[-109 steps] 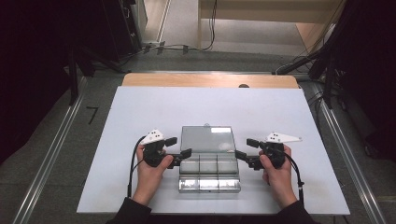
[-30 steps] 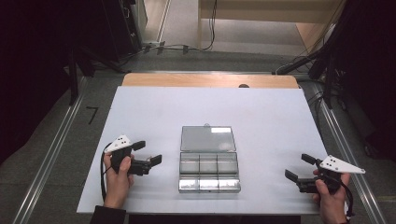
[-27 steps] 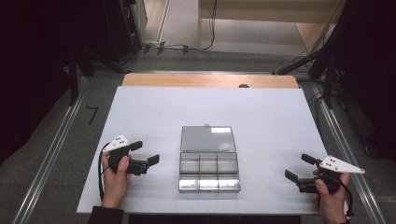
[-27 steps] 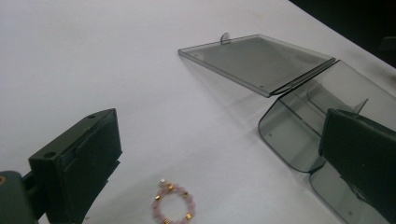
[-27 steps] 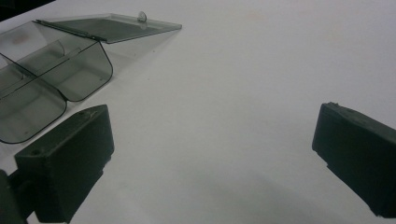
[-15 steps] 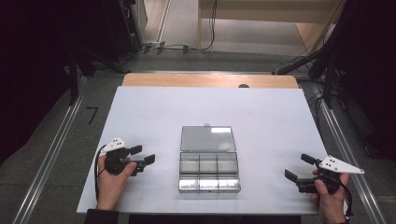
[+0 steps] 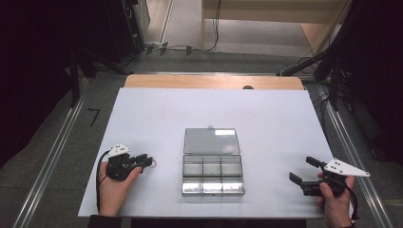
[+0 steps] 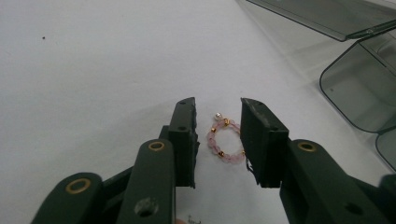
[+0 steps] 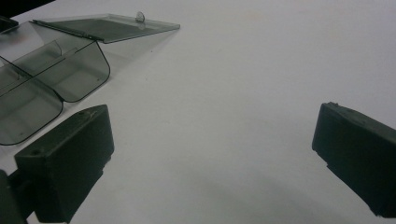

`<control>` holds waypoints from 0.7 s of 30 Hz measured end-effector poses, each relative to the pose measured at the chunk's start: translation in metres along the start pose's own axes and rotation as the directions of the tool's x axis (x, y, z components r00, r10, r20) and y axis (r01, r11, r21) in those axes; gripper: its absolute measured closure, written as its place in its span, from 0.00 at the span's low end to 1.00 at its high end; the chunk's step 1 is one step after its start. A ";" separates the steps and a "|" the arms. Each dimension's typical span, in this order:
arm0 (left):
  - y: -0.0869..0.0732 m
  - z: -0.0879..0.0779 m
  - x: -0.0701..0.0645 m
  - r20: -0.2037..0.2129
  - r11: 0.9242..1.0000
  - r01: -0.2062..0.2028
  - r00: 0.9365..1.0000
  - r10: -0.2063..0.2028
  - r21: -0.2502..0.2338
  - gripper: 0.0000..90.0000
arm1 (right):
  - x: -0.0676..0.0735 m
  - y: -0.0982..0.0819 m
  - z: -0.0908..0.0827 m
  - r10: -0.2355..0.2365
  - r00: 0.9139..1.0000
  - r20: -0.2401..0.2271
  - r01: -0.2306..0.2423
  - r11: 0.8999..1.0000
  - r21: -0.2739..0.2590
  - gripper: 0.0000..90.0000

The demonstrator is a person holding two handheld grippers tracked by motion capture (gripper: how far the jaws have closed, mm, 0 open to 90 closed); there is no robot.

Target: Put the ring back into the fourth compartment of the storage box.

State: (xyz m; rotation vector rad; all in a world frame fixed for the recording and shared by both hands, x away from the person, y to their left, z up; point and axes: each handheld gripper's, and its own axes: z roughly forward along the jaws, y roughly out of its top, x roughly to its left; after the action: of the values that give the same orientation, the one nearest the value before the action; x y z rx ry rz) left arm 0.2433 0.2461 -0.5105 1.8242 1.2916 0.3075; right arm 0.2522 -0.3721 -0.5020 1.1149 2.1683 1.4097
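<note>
On the white table (image 7: 266, 118), left of the box (image 7: 212, 167) and near the front edge, lies one small ring of pink and gold beads (image 8: 225, 141). It rests flat between the two black jaws of the left gripper (image 8: 218, 140), which have just been closing on it; a thin gap shows on each side of the ring, so the pads do not press it yet. From above, the ring (image 7: 154, 164) sits just at the tip of the left gripper (image 7: 145, 160). The left hand (image 7: 114, 185) lies low on the table, forearm coming in from the near edge, gripper pointing right toward the box.

The box is one clear case with its lid (image 7: 211, 141) folded open to the far side, lying flat. Six compartments show, in two rows of three.

At the near right corner, well apart from the box, the right hand (image 7: 335, 202) holds the right gripper (image 7: 302, 171) pointing left, level with the table. Its jaws stand wide apart with only bare table between them.
</note>
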 end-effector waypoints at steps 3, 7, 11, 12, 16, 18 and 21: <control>0.000 0.002 -0.001 -0.013 1.000 -0.004 1.000 0.004 0.010 0.77 | 0.000 0.000 0.000 0.001 1.000 0.001 -0.001 1.000 0.001 0.00; 0.000 0.004 -0.004 -0.021 0.999 -0.026 0.999 0.027 0.032 0.81 | 0.000 0.000 0.001 0.005 1.000 0.005 -0.005 1.000 0.000 0.00; 0.001 0.006 -0.008 -0.065 0.996 -0.078 0.995 0.081 0.052 0.88 | 0.000 0.000 0.001 0.006 1.000 0.006 -0.006 1.000 0.000 0.00; 0.000 0.007 -0.010 -0.079 0.994 -0.096 0.992 0.100 0.058 0.89 | 0.000 0.000 0.001 0.006 1.000 0.006 -0.006 1.000 0.001 0.00; 0.000 0.008 -0.015 -0.113 0.987 -0.148 0.982 0.155 0.069 0.91 | 0.000 0.000 0.001 0.011 1.000 0.011 -0.011 1.000 0.004 0.00; 0.001 0.008 -0.015 -0.115 0.988 -0.137 0.983 0.145 0.071 0.91 | 0.001 0.000 0.002 0.010 1.000 0.011 -0.010 1.000 0.006 0.00; 0.001 0.009 -0.015 -0.116 0.990 -0.121 0.985 0.129 0.069 0.91 | 0.000 0.000 0.002 0.007 1.000 0.011 -0.007 1.000 0.005 0.00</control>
State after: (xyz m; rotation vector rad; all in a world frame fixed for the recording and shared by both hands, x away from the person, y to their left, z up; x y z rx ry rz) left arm 0.2425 0.2285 -0.5110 1.9689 1.2824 0.4562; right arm 0.2534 -0.3705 -0.5028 1.1307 2.1635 1.3988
